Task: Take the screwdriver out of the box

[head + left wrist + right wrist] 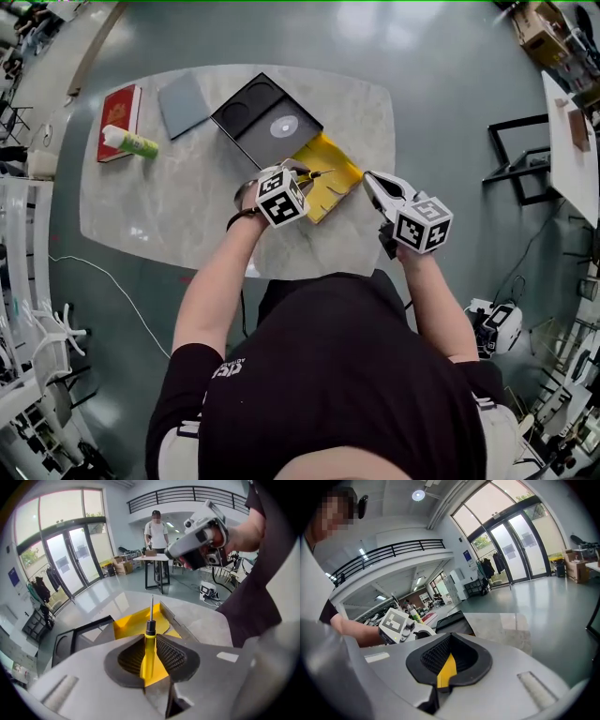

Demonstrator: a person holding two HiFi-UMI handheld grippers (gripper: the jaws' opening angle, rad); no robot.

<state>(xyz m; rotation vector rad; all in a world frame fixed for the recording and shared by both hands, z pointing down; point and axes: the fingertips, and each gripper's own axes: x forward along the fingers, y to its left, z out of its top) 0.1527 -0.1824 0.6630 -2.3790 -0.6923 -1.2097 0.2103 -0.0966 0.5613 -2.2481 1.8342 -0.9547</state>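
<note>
My left gripper is shut on a screwdriver with a yellow handle, black collar and thin metal shaft. The shaft points forward past the fingertips. Gripper and tool hang just above the open yellow box on the marble table; in the left gripper view the yellow box lies beyond the tip. My right gripper hovers to the right of the box near the table's front edge, jaws together with nothing between them. It shows in the left gripper view as a white right gripper held high.
A black tray with a disc adjoins the box at the back. Farther left lie a grey pad, a red book and a green-and-white bottle. A person stands at a far table.
</note>
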